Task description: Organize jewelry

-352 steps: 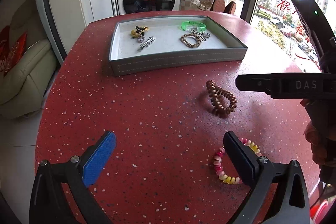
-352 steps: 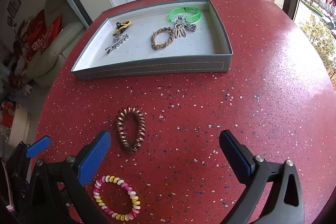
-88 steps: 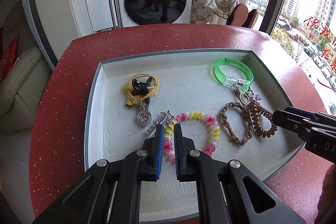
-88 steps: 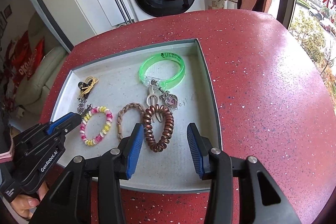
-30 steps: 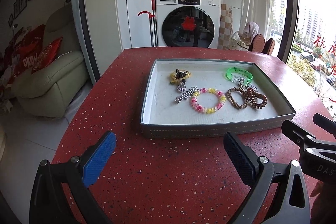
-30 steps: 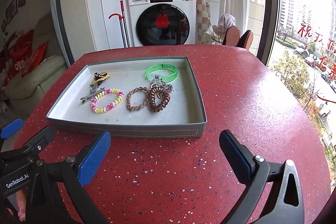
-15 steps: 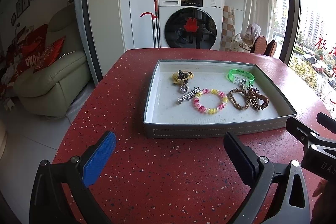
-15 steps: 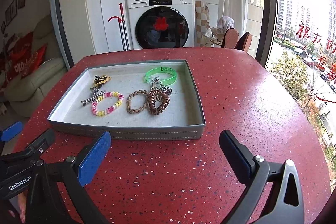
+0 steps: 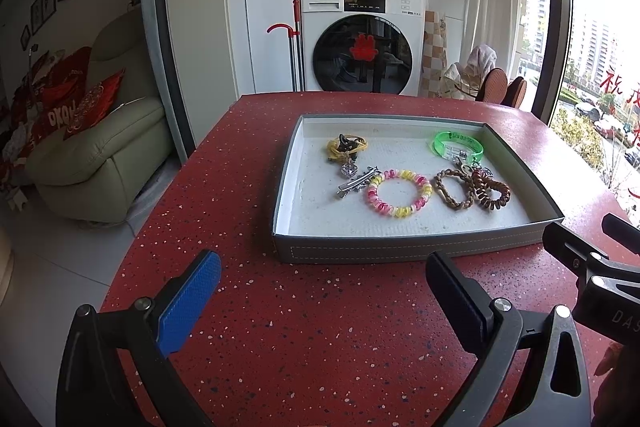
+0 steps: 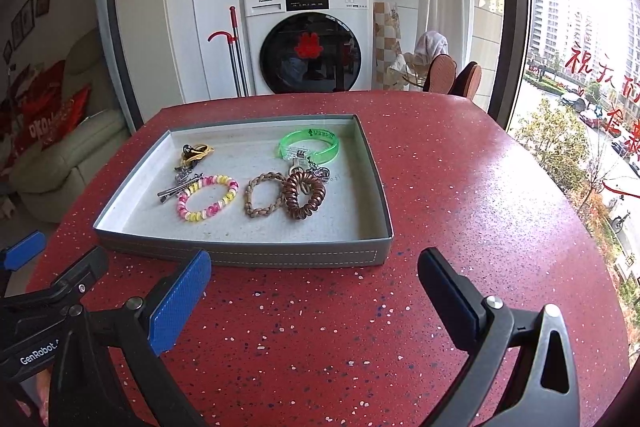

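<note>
A grey tray [image 9: 408,251] [image 10: 296,259] sits on the red speckled table. Inside lie a pink-and-yellow beaded bracelet [image 9: 399,193] [image 10: 207,197], a brown braided bracelet [image 9: 454,188] [image 10: 263,194], a brown coil hair tie [image 9: 491,190] [image 10: 304,195], a green bangle [image 9: 458,144] [image 10: 309,146], a silver hair clip [image 9: 356,182] [image 10: 179,188] and a yellow band with a charm [image 9: 346,146] [image 10: 195,152]. My left gripper [image 9: 322,291] hangs open in front of the tray, nothing between its fingers. My right gripper [image 10: 316,291] is open too, just before the tray's near wall.
The round table's left edge [image 9: 132,239] drops to a tiled floor with a cream sofa [image 9: 100,155] beyond. Stacked washing machines [image 10: 306,39] stand behind the table. A window [image 10: 580,67] runs along the right. Bare tabletop [image 10: 480,187] lies right of the tray.
Both grippers have drawn back a little further from the tray and tilted up slightly. The jewelry in the tray has not moved. Both stay open.
</note>
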### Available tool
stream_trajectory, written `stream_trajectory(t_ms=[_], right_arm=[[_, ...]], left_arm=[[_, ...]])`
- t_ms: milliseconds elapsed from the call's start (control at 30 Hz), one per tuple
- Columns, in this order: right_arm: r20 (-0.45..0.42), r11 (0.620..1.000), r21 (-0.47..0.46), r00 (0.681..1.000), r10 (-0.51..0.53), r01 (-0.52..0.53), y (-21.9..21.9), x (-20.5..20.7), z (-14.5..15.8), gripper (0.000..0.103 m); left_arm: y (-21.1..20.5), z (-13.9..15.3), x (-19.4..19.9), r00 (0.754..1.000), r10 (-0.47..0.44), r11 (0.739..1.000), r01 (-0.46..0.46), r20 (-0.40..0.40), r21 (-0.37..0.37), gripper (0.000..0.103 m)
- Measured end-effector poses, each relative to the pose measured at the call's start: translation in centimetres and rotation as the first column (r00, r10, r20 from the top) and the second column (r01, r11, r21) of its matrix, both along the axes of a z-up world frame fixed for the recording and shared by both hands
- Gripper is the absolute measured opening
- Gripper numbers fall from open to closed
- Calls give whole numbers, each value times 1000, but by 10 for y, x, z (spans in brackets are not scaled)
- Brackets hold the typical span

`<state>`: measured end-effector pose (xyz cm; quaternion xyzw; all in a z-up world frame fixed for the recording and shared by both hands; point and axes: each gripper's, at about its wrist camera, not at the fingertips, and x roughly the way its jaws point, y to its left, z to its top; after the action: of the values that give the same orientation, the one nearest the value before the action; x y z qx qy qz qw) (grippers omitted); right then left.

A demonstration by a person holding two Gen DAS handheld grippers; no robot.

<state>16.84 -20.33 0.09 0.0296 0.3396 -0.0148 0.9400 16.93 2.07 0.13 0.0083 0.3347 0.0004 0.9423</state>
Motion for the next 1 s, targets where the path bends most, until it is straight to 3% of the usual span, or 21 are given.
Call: stream_trajectory(t_ms=[1000], right_arm=[[2,1000,3,1000,1,-1,-1,-2,2,103]], left_arm=[[1,2,0,1000,5,1000,-5,-4,-6,103]])
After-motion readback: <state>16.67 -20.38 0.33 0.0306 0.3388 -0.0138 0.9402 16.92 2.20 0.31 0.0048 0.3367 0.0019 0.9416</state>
